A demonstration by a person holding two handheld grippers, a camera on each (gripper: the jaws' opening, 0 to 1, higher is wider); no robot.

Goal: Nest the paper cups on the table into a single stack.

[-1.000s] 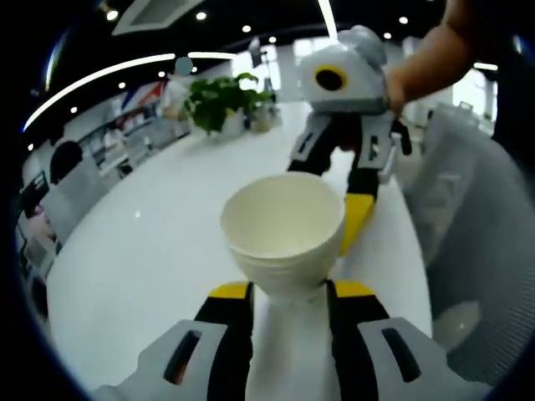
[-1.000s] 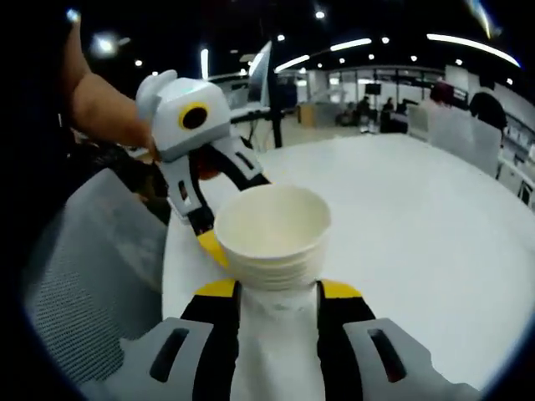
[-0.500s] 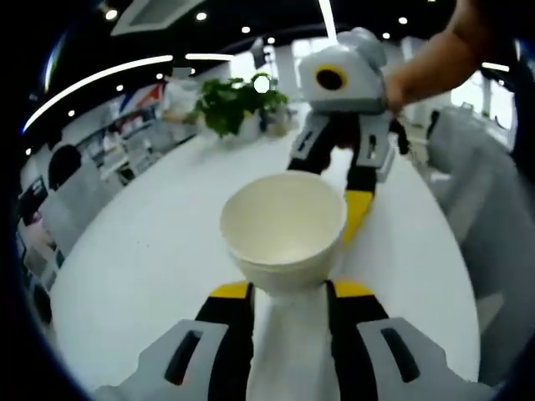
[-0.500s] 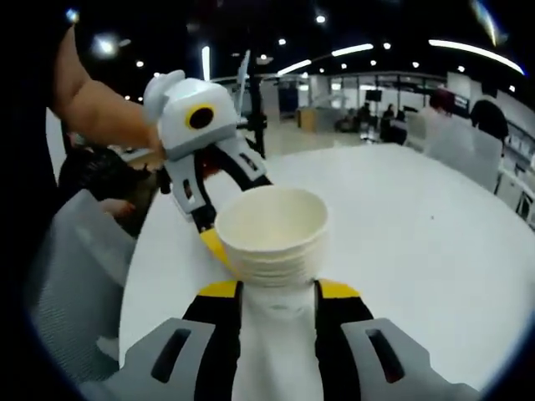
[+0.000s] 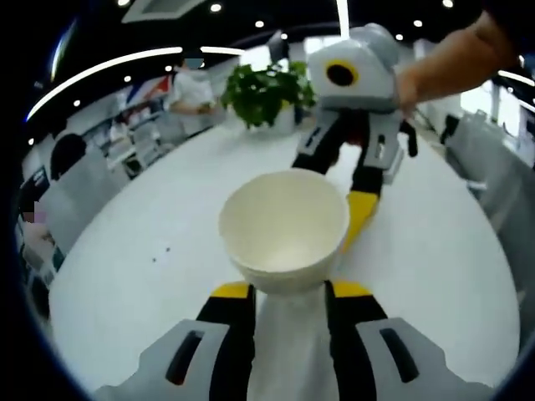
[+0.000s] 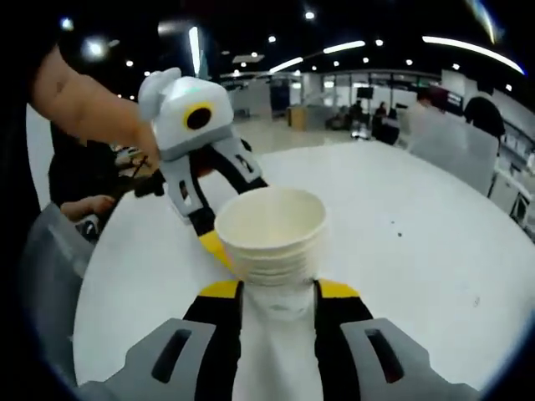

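Plainly the stack of paper cups (image 6: 269,242) is nested already, several rims showing one under another, and it is held from two sides; if one gripper pulls or twists while the other clamps, the thin walls could crumple or the cups slide apart; a hard squeeze would dent them. In the left gripper view the stack (image 5: 284,230) sits between the left gripper (image 5: 288,292)'s yellow-tipped jaws, closed on its lower part; the right gripper (image 6: 276,291) likewise grips it low, above the white table (image 6: 418,234).
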